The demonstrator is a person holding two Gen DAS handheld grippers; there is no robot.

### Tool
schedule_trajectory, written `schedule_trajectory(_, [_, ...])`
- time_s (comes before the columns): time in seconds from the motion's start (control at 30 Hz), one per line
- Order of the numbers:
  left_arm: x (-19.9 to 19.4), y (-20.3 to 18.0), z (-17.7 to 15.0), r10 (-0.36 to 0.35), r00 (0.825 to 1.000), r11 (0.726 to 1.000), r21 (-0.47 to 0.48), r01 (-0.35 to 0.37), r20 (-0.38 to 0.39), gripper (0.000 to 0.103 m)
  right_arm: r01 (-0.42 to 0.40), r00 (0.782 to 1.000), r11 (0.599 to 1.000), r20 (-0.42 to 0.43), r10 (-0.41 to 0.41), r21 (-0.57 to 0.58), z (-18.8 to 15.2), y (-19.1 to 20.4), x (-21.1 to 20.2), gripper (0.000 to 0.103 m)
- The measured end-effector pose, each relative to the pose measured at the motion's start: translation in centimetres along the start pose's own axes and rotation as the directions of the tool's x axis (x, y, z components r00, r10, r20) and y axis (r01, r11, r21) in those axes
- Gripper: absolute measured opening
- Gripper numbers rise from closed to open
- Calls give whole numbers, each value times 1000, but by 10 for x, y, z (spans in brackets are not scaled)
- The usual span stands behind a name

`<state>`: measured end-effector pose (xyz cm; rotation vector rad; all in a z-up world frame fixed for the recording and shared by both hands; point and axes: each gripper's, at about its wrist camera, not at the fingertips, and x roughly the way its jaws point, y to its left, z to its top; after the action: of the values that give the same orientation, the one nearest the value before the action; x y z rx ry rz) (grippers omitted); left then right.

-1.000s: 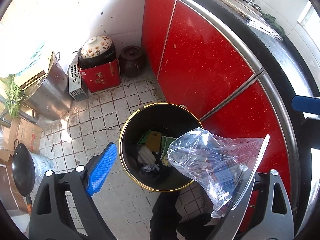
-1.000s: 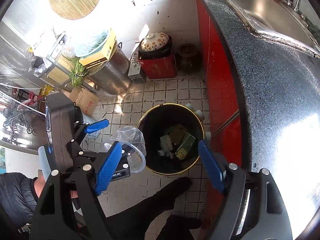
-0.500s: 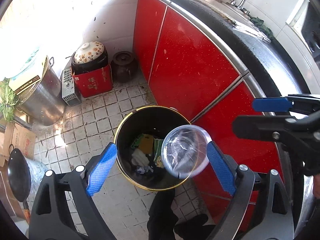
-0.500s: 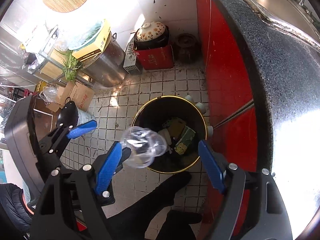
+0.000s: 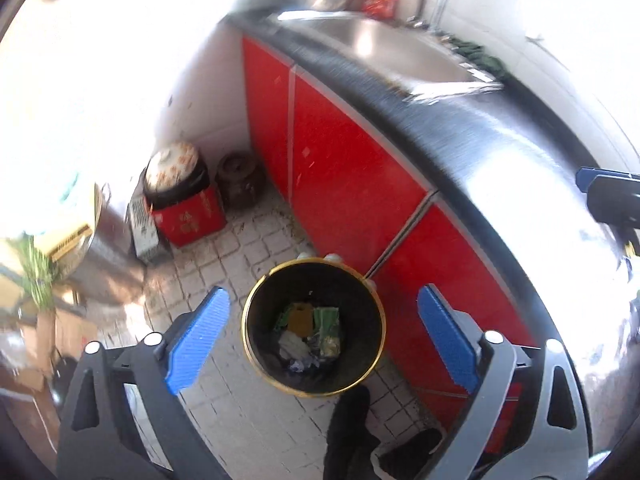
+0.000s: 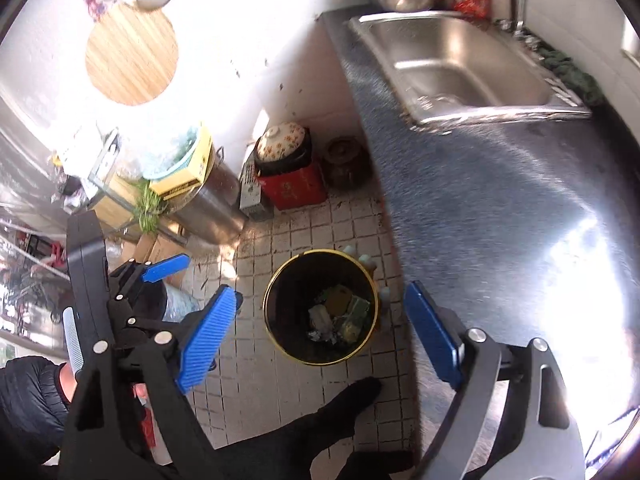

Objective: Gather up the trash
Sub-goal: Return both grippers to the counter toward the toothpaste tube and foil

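Observation:
A black trash bin with a gold rim [image 5: 370, 300] stands on the tiled floor against the red cabinet; it also shows in the right wrist view [image 6: 276, 328]. Green and yellow packets and crumpled white scraps [image 5: 310, 330] lie inside it. My left gripper [image 5: 320, 336] is open and empty, high above the bin. My right gripper [image 6: 320, 338] is open and empty, also above the bin. The left gripper shows at the left of the right wrist view [image 6: 160, 276]. The clear plastic bag is not distinctly visible in either view.
Red cabinet doors [image 5: 344, 168] carry a dark counter with a steel sink [image 6: 460, 64]. A red box with a flowered pot [image 6: 288, 172], a brown jar [image 6: 346, 160] and a steel drum [image 6: 208, 208] stand by the wall. A dark shoe [image 6: 348, 396] is near the bin.
The clear plastic bag left my left gripper and dropped out of sight toward the bin. Both grippers rose and tilted up, so the counter and sink show more.

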<state>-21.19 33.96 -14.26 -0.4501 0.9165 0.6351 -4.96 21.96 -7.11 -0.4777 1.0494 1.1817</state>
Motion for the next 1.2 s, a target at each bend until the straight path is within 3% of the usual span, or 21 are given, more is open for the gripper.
schedule_trajectory(0.13, [-20, -63, 31, -112, 993, 983, 148, 106, 34, 96, 139, 983, 981, 99, -153, 137, -26, -51, -71, 86])
schedule_trajectory(0.23, [-22, -128, 52, -228, 973, 935, 283, 212, 24, 96, 252, 944, 928, 141, -298, 275, -55, -92, -124, 86])
schedule_trajectory(0.37, [-26, -227, 62, -369, 929, 816, 471, 336, -24, 96, 361, 869, 803, 141, -474, 474, -108, -139, -192, 87])
schedule_trajectory(0.5, [-40, -316, 50, -466, 880, 681, 595, 426, -97, 96, 418, 792, 639, 87, -605, 646, -178, -173, -251, 87])
schedule_trajectory(0.63, [-46, -381, 27, -503, 849, 571, 675, 468, -163, 96, 428, 743, 494, 16, -669, 757, -242, -188, -285, 87])
schedule_trajectory(0.73, [-47, -415, 11, -506, 839, 519, 706, 482, -201, 96, 422, 726, 415, -26, -688, 806, -281, -190, -300, 87])
schedule_trajectory(0.9, [-45, -442, -2, -491, 844, 455, 763, 460, -217, 96, 393, 719, 338, -57, -692, 855, -322, -197, -314, 87])
schedule_trajectory(1.1, [-17, -455, -6, -442, 866, 438, 787, 435, -233, 96, 382, 727, 290, -92, -681, 877, -340, -214, -307, 87])
schedule_trajectory(1.2, [6, -459, -8, -408, 880, 436, 796, 421, -242, 96, 380, 743, 271, -118, -659, 884, -347, -229, -295, 87])
